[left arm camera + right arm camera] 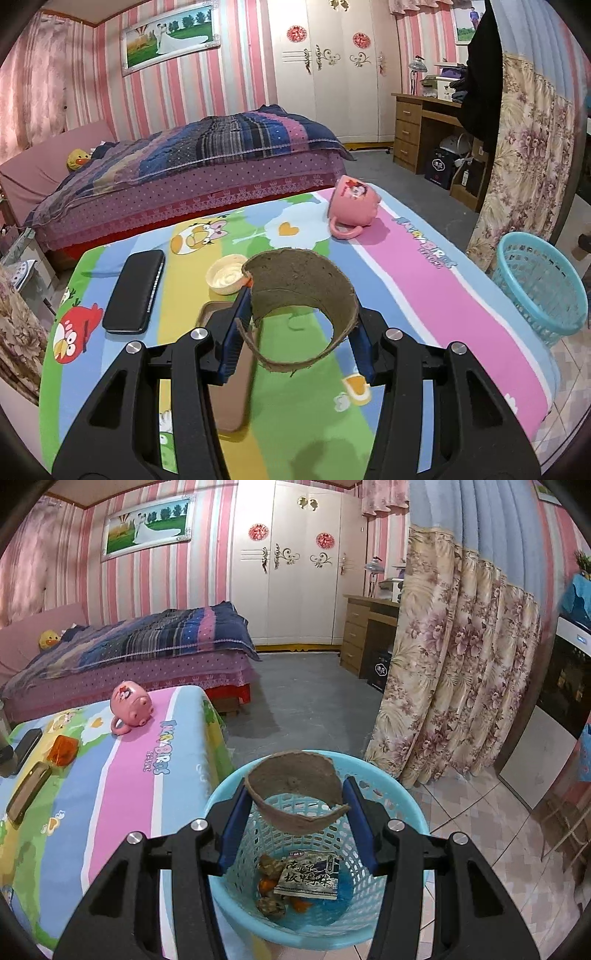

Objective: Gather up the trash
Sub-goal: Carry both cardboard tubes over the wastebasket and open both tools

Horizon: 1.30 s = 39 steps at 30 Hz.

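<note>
The left gripper [301,314] is clamped on a curved piece of brown shell [306,291], its blue pads [232,343] pressing the two ends, and it holds the piece above the table [406,280]. The right gripper [293,808] grips a second shell piece [295,794] the same way, directly over the blue basket [402,812] standing on the tiled floor beside the table.

Both pieces are rough, dull brown and bowl-curved with ragged, broken edges. Down in the basket lie a printed snack wrapper [310,875] and some brown and orange scraps [271,886].

The table wears a bright cartoon cloth; on it sit a tipped pink mug [354,206], a black phone [135,291], a cream lid [227,275] and a brown flat case [236,387]. Behind are a bed [192,158] with a striped quilt, pink striped walls, a white wardrobe [328,70] and a flowered curtain [454,672].
</note>
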Motion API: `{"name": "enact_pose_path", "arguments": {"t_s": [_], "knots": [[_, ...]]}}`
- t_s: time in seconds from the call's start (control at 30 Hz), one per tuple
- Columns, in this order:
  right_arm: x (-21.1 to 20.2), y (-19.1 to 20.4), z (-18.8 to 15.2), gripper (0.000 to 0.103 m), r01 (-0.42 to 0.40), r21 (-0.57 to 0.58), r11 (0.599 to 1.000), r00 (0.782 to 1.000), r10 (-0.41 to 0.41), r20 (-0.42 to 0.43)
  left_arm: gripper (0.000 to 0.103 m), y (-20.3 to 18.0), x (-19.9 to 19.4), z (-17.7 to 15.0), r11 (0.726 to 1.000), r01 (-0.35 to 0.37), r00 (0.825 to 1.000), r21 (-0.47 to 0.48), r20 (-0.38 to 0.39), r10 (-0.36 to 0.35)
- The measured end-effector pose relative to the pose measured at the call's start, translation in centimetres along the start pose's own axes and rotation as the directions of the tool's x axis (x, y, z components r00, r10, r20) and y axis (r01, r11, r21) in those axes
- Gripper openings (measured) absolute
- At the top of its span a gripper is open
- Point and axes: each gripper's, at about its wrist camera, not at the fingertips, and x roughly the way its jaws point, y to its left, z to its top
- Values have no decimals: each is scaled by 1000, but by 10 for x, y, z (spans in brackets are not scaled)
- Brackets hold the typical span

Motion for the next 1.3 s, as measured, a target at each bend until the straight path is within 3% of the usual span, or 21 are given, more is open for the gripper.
{"name": "enact_pose_path", "arguments": {"t_s": [0.47, 0.7, 0.97, 1.3], "knots": [[-2, -12, -1, 51, 2, 42, 999, 1000, -3, 9, 48, -64, -3, 9, 997, 72, 997, -2, -8, -72], [-14, -34, 2, 51, -34, 92, 995, 998, 30, 51, 48, -104, -5, 19, 992, 113, 993, 59, 15, -115], [14, -67, -20, 51, -28, 88, 996, 999, 30, -21, 48, -171, 9, 21, 969, 222, 975, 105, -2, -223], [32, -84, -24, 51, -39, 45, 998, 999, 40, -13, 48, -270, 45, 33, 926, 337, 941, 173, -30, -337]]}}
